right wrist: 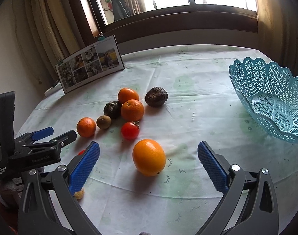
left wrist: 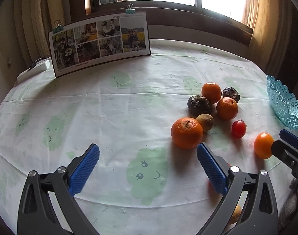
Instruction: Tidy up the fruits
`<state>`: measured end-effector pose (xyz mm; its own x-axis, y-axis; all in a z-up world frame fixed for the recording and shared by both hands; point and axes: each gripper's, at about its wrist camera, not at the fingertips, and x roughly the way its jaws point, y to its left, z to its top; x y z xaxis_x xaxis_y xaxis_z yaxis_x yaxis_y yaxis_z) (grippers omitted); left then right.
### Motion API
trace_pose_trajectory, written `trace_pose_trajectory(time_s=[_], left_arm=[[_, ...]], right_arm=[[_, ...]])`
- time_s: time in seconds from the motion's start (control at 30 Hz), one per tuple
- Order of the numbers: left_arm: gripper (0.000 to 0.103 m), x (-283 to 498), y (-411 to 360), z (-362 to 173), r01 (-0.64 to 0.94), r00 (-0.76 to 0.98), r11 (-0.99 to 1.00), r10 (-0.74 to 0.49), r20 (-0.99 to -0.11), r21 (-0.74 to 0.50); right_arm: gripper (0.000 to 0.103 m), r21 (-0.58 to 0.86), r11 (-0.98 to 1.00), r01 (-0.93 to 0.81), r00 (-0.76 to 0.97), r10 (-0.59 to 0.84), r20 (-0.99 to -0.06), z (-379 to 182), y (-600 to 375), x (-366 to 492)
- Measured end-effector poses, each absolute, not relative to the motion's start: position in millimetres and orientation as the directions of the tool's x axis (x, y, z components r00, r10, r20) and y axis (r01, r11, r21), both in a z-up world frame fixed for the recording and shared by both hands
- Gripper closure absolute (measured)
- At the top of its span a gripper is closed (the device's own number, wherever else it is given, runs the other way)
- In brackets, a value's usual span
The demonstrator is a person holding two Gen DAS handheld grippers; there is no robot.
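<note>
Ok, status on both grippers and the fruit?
Left gripper, right gripper open, empty. Orange between right fingers. Basket empty. Path clear.

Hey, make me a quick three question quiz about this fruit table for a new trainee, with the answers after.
1. True or false: the turquoise lattice plastic basket already holds fruit.
2. Which fruit lies between the open right gripper's blue fingers: A the small red tomato, B the smooth oval orange, C the wrinkled dark passion fruit?
3. Fill in: the left gripper is ____.
Key: 1 false; 2 B; 3 open.
</note>
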<state>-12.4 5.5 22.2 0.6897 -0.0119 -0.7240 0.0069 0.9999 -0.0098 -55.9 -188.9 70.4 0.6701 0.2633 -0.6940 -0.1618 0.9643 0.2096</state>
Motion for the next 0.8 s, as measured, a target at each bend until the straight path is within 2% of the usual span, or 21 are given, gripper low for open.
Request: trace_pose_trajectory(time_s=[0.6, 0.7, 0.8], left_arm=[[0.005, -15.0, 2.3, 26.1, 0.018, 0.702, 1.0, -0.012, -0.712, 0.001], [0.005, -14.5, 2.0, 26.4, 0.019, 0.702, 1.0, -0.012, -0.712, 0.001], [0.005, -14.5, 1.8, 26.4, 0.018, 0.703, 1.0, -0.012, -0.711, 0.001]], right_arm=[[0.003, 0.153, 0.984, -0.091, 0.673, 0.174, -0.719, 69.9, -189.2, -62.4], [0.011, 0.135, 0.986, -0.095, 0.662, 0.164, -0.731, 68.2, -185.0, -61.5], [0.027, 0.119, 0.987, -0.106, 0.639, 0.159, -0.753, 64.1, -178.5, -58.0]])
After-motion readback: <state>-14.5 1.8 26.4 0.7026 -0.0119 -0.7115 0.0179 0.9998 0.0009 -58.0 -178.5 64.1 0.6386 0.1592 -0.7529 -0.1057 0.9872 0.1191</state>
